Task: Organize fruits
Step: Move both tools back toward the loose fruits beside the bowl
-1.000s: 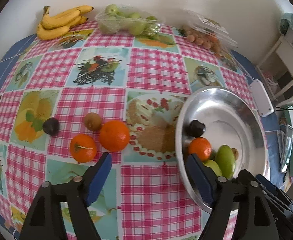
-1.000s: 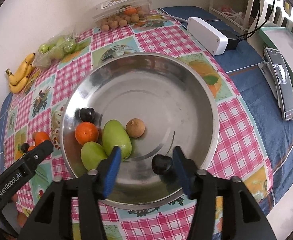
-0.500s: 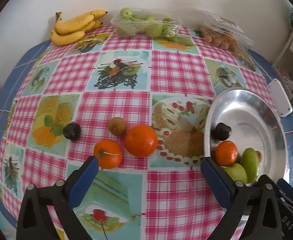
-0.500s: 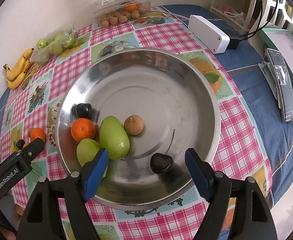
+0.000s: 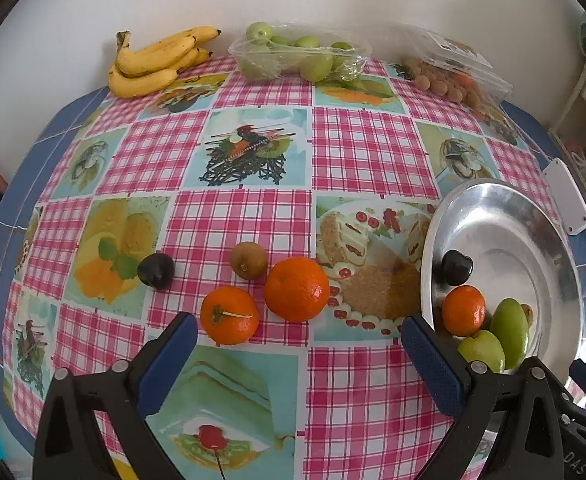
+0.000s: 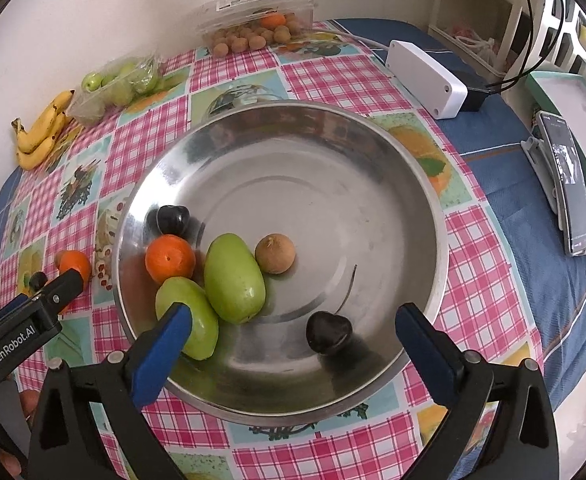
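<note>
A steel bowl (image 6: 393, 184) holds two dark plums (image 6: 329, 333) (image 6: 172, 219), a tangerine (image 6: 170, 258), two green fruits (image 6: 234, 278) (image 6: 197, 322) and a brown fruit (image 6: 275, 253). My right gripper (image 6: 293, 338) is open and empty above the bowl's near rim, over the near plum. On the tablecloth lie a large orange (image 5: 296, 289), a tangerine (image 5: 229, 315), a kiwi (image 5: 248, 260) and a dark plum (image 5: 156, 270). My left gripper (image 5: 299, 346) is open and empty, just short of the orange and tangerine. The bowl (image 5: 533, 216) is to its right.
Bananas (image 5: 155, 62), a bag of green fruits (image 5: 299, 56) and a clear box of small brown fruits (image 5: 451, 74) line the wall. A white adapter (image 6: 427, 78), a phone (image 6: 569, 184) and a tray (image 6: 577, 96) lie right of the bowl.
My right gripper opened and let the dark plum go into the bowl, then drew back. My left gripper opened wider and shifted left toward the loose fruits.
</note>
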